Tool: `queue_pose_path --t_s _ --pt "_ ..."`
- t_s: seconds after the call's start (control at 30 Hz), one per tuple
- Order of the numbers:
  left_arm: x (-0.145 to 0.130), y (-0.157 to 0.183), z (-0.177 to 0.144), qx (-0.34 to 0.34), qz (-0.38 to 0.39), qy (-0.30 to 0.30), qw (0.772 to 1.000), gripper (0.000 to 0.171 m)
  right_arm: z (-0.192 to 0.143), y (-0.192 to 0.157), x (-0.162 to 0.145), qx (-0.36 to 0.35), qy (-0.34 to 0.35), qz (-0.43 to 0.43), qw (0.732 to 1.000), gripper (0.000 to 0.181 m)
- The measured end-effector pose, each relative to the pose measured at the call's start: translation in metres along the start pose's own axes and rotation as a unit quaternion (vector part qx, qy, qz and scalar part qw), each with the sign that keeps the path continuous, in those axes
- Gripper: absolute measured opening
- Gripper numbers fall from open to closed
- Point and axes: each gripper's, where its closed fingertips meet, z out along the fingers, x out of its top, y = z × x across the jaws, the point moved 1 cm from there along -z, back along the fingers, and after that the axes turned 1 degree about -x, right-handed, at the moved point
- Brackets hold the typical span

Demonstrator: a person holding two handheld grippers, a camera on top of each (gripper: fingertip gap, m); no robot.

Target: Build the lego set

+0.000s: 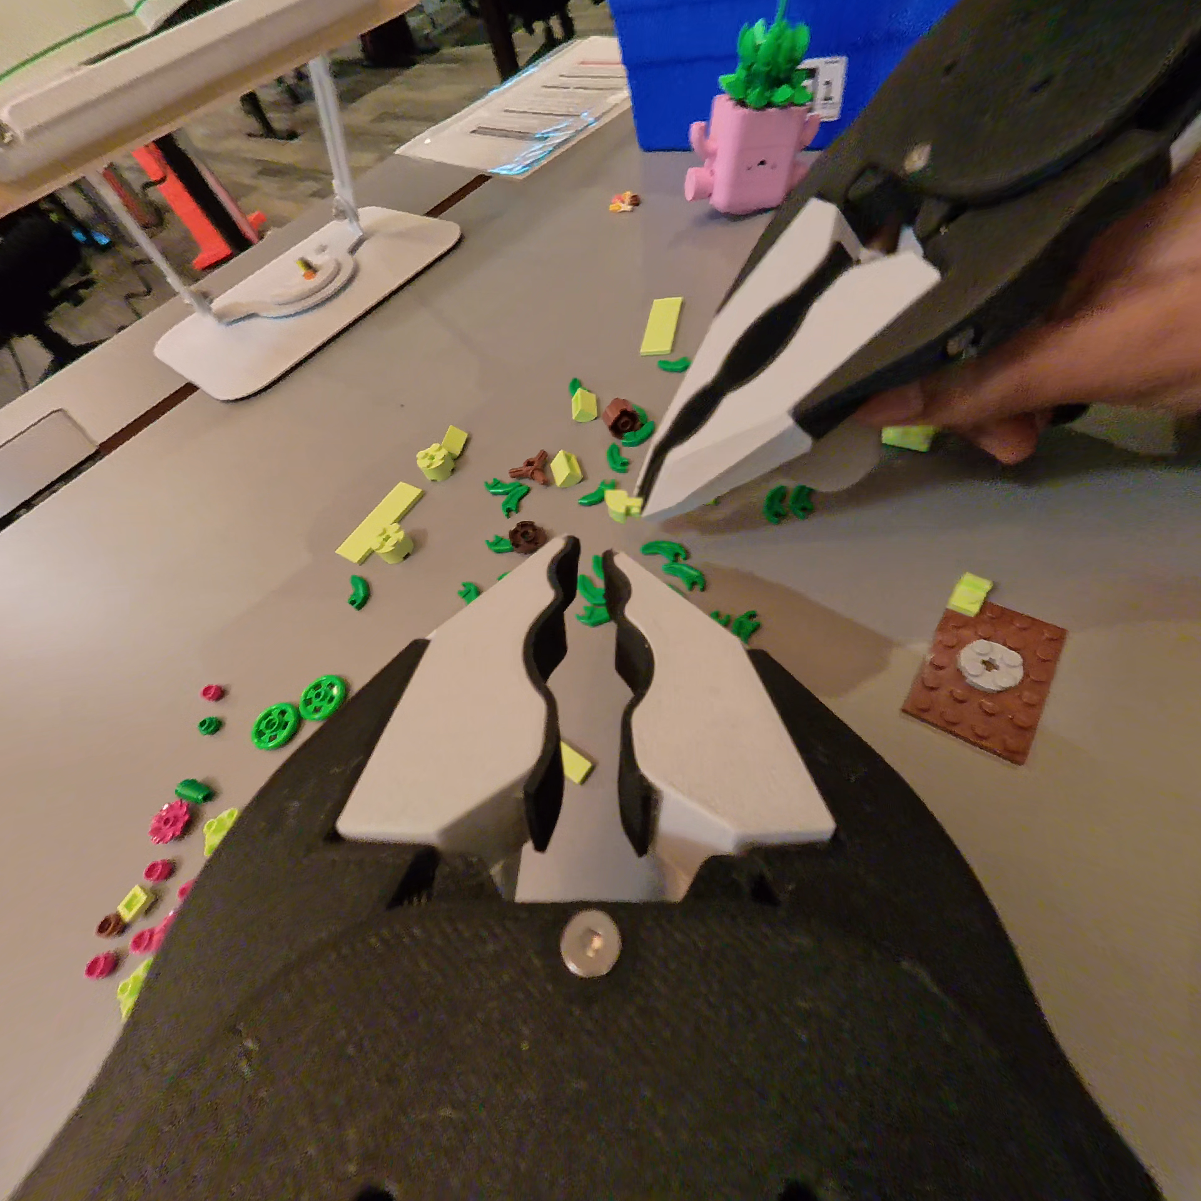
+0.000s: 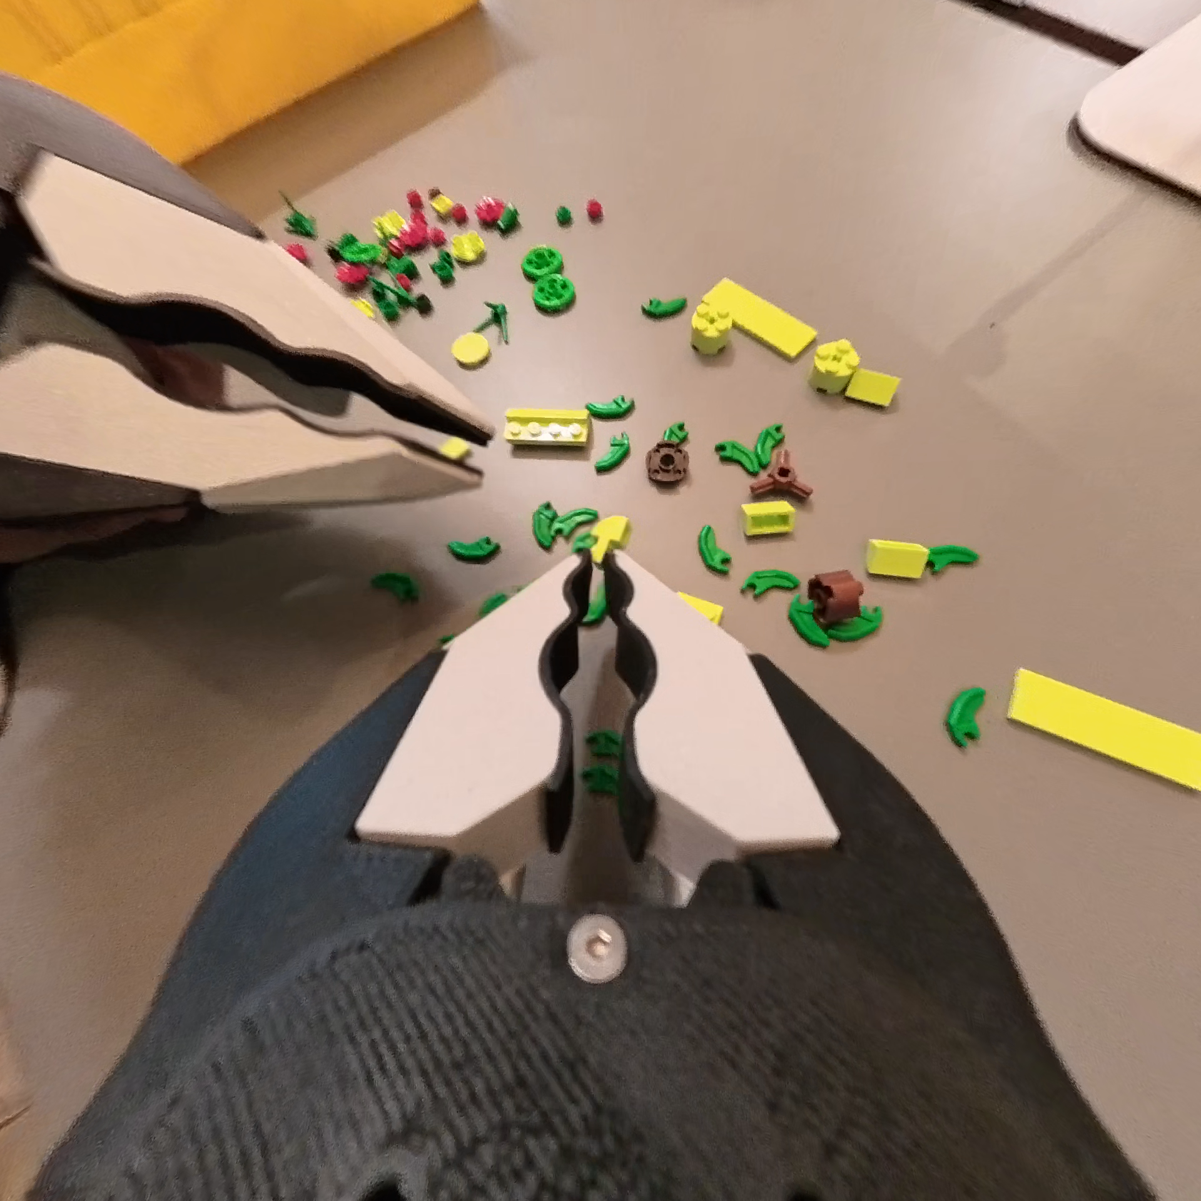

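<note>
Loose Lego pieces lie scattered on the grey table point(image 1: 195, 585): green leaves, lime bricks and tiles, brown stems, pink flowers. My right gripper point(image 2: 598, 560) is shut on a small lime piece point(image 2: 612, 534) at its tips, low over the leaves; it also shows in the left wrist view point(image 1: 640, 508), coming in from the upper right. My left gripper point(image 1: 588, 552) is narrowly open with nothing between its tips, right in front of the right gripper's tips. A brown plate point(image 1: 1014, 708) with a grey round piece point(image 1: 988, 664) and a lime piece point(image 1: 969, 593) lies to the right.
A built pink pot with a green plant point(image 1: 754, 156) stands at the back by a blue bin point(image 1: 682, 65). A white stand base point(image 1: 390, 260) and a laminated sheet point(image 1: 539, 110) lie at the back left. A person's hand point(image 1: 1072, 364) holds the right gripper. The gap from one gripper's tips to the other's is roughly 4 cm.
</note>
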Motion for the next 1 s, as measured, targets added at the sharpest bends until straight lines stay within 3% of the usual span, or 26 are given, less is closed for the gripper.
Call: queue_pose_path --t_s 0.13,0.23,0.3,0.5,0.63,1.0 --pt "0.007 0.02 -0.005 -0.046 0.047 0.031 0.997 0.026 -0.024 -0.02 0.005 0.115 0.023 0.051 0.992 0.002" --pt "0.011 0.027 -0.007 -0.036 0.078 0.048 0.995 0.025 -0.047 -0.036 0.0 0.254 0.009 0.15 0.956 0.002" --pt "0.013 0.043 -0.007 -0.068 0.096 0.052 0.992 0.026 -0.062 -0.039 -0.002 0.311 0.004 0.193 0.931 0.002" --pt "0.021 0.083 -0.011 -0.144 0.119 0.072 0.98 0.032 -0.077 -0.042 -0.031 0.376 -0.06 0.201 0.903 0.002" --pt "0.017 0.102 -0.013 -0.194 0.13 0.058 0.971 0.018 -0.079 -0.052 -0.039 0.413 -0.076 0.201 0.885 0.002" --pt "0.013 0.106 -0.014 -0.203 0.148 0.051 0.967 0.006 -0.081 -0.056 -0.036 0.432 -0.074 0.213 0.873 0.002"
